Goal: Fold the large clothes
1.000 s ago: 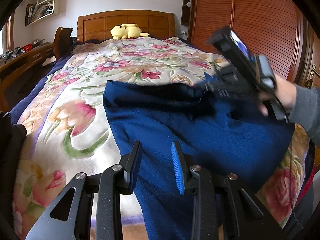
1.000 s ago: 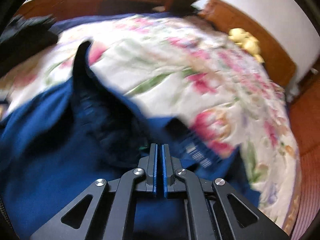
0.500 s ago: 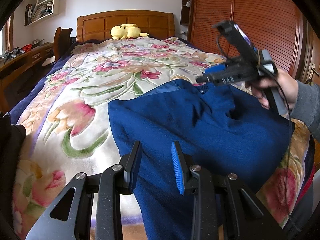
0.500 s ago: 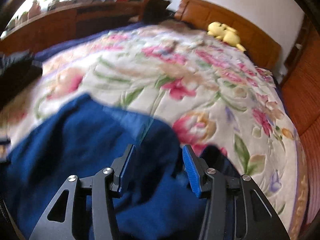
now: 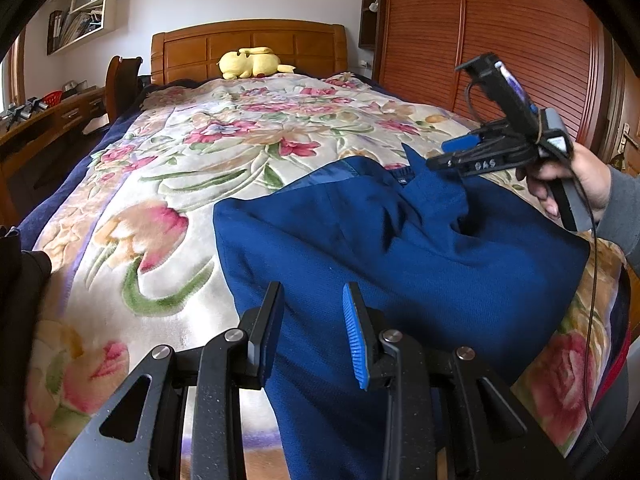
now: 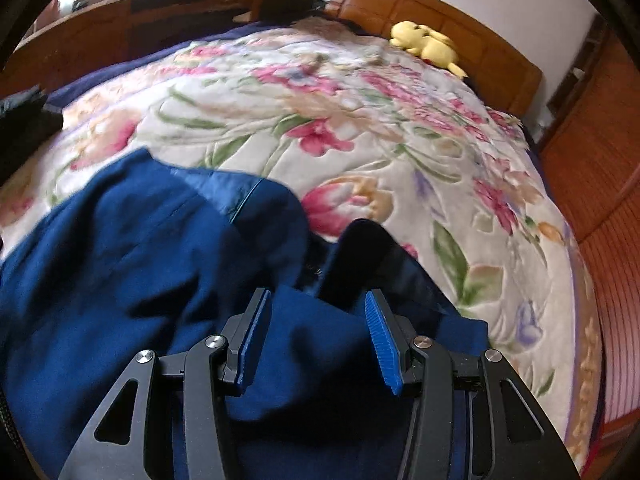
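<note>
The left claw (image 5: 312,332) is hovering over the near edge of the blue garment (image 5: 400,264) with its jaws parted and nothing pinched between them, while the right claw (image 6: 316,340) is hanging above the garment's collar end, its jaws also standing apart and empty. A hand (image 5: 576,184) in a grey sleeve is holding the right claw's grip. The garment is lying crumpled across the foot of the bed (image 5: 168,208), its dense knit bunching into soft folds, with a smoother lining showing at the neckline. Beneath it, a plush floral blanket (image 6: 360,128) is covering the mattress, embossed with pink tulips and green leaves. A yellow plush toy (image 5: 250,62) is resting against the panelled wooden headboard (image 5: 248,38). Slatted wooden wardrobe doors (image 5: 520,40) are lining one wall.
</note>
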Available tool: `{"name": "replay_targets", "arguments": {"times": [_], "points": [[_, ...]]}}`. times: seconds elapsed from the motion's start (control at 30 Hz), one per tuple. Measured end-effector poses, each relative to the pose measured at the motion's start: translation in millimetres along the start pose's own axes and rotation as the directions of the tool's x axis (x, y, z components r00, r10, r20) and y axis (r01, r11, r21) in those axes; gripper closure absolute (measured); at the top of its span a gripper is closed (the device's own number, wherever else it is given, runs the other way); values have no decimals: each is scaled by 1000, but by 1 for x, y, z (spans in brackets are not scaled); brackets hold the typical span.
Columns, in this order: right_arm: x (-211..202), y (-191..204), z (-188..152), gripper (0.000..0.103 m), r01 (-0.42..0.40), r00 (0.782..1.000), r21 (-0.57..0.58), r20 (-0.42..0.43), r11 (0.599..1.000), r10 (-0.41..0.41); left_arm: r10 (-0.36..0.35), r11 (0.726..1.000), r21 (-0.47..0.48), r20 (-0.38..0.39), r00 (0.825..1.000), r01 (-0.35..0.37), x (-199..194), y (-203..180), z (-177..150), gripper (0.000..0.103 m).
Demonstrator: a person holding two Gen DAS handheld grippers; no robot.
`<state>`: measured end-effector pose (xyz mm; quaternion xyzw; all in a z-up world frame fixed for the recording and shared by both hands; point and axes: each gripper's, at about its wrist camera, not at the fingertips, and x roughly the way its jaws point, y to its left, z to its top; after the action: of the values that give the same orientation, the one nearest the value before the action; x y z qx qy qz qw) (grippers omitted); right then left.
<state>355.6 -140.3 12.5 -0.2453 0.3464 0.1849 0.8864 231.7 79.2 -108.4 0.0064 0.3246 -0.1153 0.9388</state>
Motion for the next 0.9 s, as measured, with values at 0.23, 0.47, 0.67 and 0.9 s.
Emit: {"name": "replay_targets", "arguments": {"times": [0.23, 0.47, 0.67, 0.9], "points": [[-5, -3, -17, 53, -52, 998, 97, -21, 994, 54, -5, 1000, 2, 0, 1000, 5, 0, -1, -1, 72], [5, -9, -18, 97, -121, 991, 114, -48, 986, 127, -5, 1000, 3, -3, 1000, 5, 0, -1, -1, 72], [14, -3, 5, 100, -74, 997, 28, 14, 997, 74, -7, 1000, 3, -6, 1000, 7, 1, -2, -2, 72], [28, -3, 31, 101, 39, 994, 17, 99, 999, -41, -16, 1000, -1, 3, 1000, 16, -2, -3, -1, 72]]}}
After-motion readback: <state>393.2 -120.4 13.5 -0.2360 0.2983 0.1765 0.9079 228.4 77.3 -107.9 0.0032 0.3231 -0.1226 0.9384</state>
